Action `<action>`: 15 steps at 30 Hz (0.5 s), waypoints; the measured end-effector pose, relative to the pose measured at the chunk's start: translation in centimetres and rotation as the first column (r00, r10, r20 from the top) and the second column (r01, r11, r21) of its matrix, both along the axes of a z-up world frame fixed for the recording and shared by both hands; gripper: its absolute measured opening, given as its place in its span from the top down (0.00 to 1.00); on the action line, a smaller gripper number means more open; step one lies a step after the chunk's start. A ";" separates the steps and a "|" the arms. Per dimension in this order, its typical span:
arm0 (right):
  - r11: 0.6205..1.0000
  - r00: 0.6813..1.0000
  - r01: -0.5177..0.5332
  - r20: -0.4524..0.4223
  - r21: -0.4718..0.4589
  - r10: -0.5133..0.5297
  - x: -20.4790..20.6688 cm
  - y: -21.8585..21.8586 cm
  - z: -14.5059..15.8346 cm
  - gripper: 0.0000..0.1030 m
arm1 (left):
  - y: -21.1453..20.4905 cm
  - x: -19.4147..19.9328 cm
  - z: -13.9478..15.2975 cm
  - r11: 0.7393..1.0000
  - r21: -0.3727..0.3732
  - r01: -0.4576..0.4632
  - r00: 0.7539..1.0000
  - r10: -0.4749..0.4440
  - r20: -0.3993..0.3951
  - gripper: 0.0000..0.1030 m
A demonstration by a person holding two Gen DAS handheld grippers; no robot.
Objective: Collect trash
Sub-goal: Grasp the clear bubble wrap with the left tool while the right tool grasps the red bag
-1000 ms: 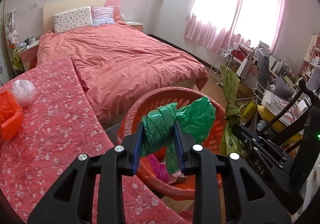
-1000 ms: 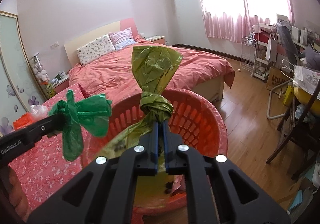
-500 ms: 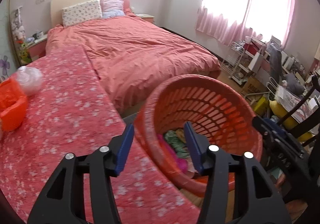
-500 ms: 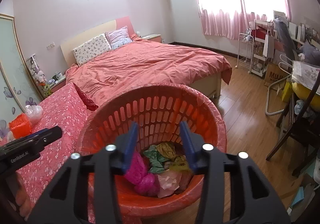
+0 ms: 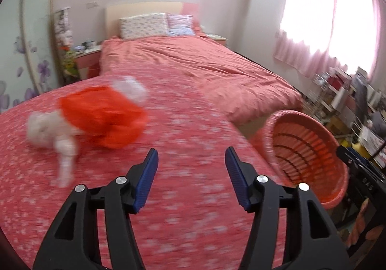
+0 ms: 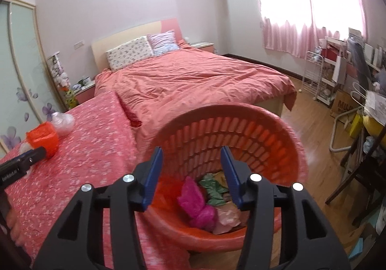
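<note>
An orange plastic basket point(image 6: 260, 130) stands by the table edge; inside lie a magenta bag point(image 6: 197, 204), a green bag point(image 6: 214, 188) and other crumpled bags. My right gripper point(image 6: 190, 173) is open and empty just above the basket's near rim. My left gripper point(image 5: 190, 178) is open and empty over the red floral tablecloth point(image 5: 168, 197). Ahead of it on the table lie an orange bag point(image 5: 103, 118), a whitish bag point(image 5: 53, 132) and a clear bag point(image 5: 131, 87), all blurred. The basket shows at the right of the left wrist view point(image 5: 306, 149).
A bed with a coral quilt point(image 6: 193, 81) lies beyond the table. A white rack point(image 6: 316, 77), boxes and chairs crowd the right wall under pink curtains. Wooden floor point(image 6: 311, 125) runs between bed and clutter.
Both grippers opened and dropped the green and yellow-green bags into the basket. The left gripper has since swung left toward the bags on the table.
</note>
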State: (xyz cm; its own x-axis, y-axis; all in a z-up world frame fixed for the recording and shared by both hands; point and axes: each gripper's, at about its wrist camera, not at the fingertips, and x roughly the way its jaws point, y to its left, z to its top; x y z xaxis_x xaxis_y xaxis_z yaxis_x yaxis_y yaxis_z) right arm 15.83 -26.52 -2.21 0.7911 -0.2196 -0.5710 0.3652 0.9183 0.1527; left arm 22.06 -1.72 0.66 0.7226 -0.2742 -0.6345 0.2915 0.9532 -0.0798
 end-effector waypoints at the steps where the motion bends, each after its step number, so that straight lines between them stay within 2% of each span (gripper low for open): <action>1: 1.000 1.000 -0.012 0.000 -0.002 0.012 0.1 0.6 0.1 0.52 | 1.3 0.2 0.1 1.000 0.003 -0.025 1.000 0.025 0.005 0.43; 5: 0.998 0.998 -0.068 -0.005 -0.012 0.068 1.1 3.5 0.4 0.52 | 7.4 1.5 0.1 0.987 0.029 -0.157 0.987 0.157 0.023 0.38; 10: 0.990 0.990 -0.137 -0.020 -0.025 0.137 3.0 7.0 0.6 0.50 | 14.5 4.1 -0.3 0.945 0.039 -0.324 0.946 0.322 0.034 0.31; 13: 0.985 0.985 -0.173 -0.027 -0.027 0.172 4.2 9.0 0.5 0.50 | 18.1 6.3 -1.1 0.917 0.036 -0.396 0.918 0.397 -0.002 0.31; 15: 0.980 0.980 -0.198 -0.033 -0.034 0.196 5.0 10.4 0.5 0.50 | 19.5 7.6 -1.6 0.908 0.017 -0.419 0.907 0.419 -0.032 0.31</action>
